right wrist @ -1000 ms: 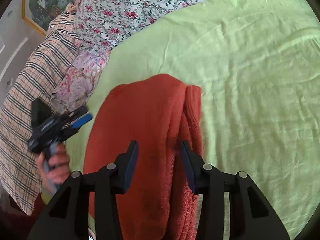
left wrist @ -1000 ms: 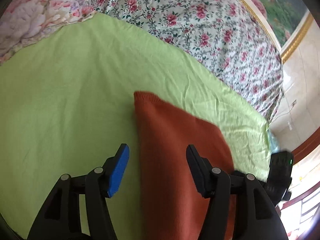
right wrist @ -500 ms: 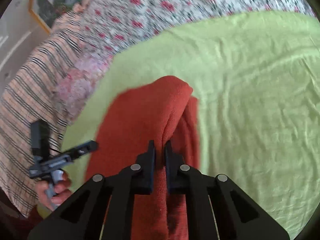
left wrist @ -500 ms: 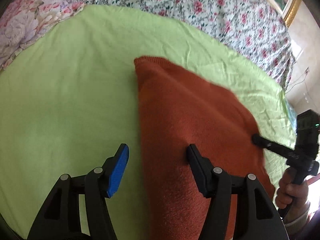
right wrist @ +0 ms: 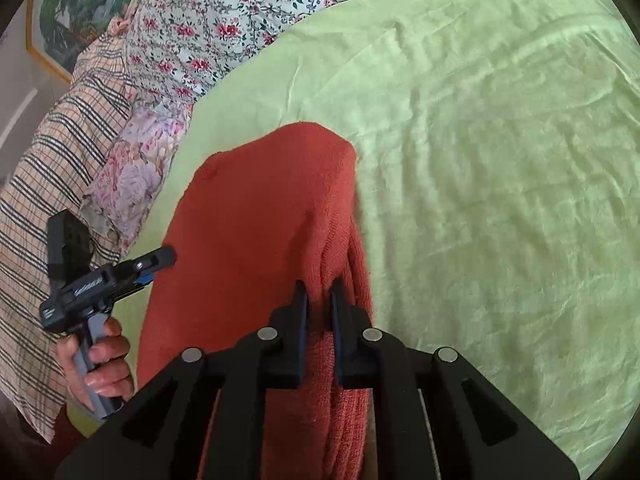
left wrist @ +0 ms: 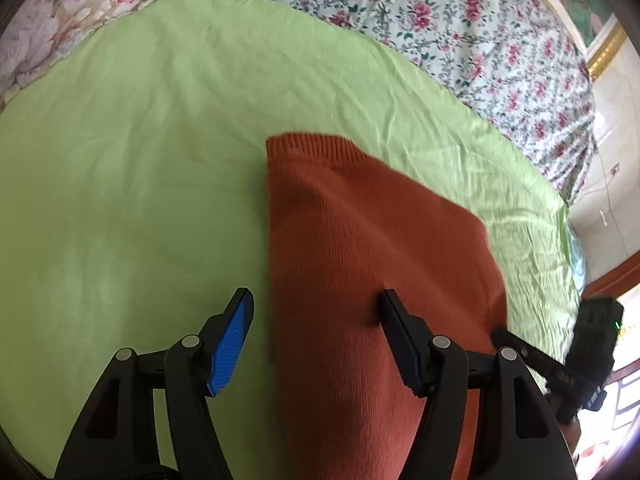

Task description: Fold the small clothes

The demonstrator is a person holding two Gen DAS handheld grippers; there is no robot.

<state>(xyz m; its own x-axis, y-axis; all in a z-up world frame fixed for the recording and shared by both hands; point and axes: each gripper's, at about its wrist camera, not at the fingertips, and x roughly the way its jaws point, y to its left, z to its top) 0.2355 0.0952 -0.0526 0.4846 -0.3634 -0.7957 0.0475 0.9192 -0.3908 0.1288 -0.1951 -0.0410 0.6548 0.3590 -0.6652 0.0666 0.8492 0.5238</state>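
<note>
The orange knitted garment (right wrist: 256, 216) lies on the light green sheet (right wrist: 500, 160), partly folded, its long axis running away from both cameras toward the floral bedding (right wrist: 224, 20) at the far side; in the left wrist view its ribbed hem (left wrist: 308, 142) forms the far end. Along its right side the knit is doubled into a raised ridge, and the right gripper (right wrist: 319, 300) has its jaws pressed together on that ridge, pinching the fabric directly in front of its camera, so the right hand is the one already on the cloth. The left gripper (left wrist: 316, 312) is spread wide and grips nothing: its blue-padded finger sits over bare sheet just left of the garment's left edge, while the other finger is over the knit, so that edge runs between them. Judging from this, the coming move depends on the right gripper carrying the pinched side leftward across the long axis toward the left edge. No container is in view; the garment rests only on the sheet, with a plaid cloth (right wrist: 52, 152) off to the side
</note>
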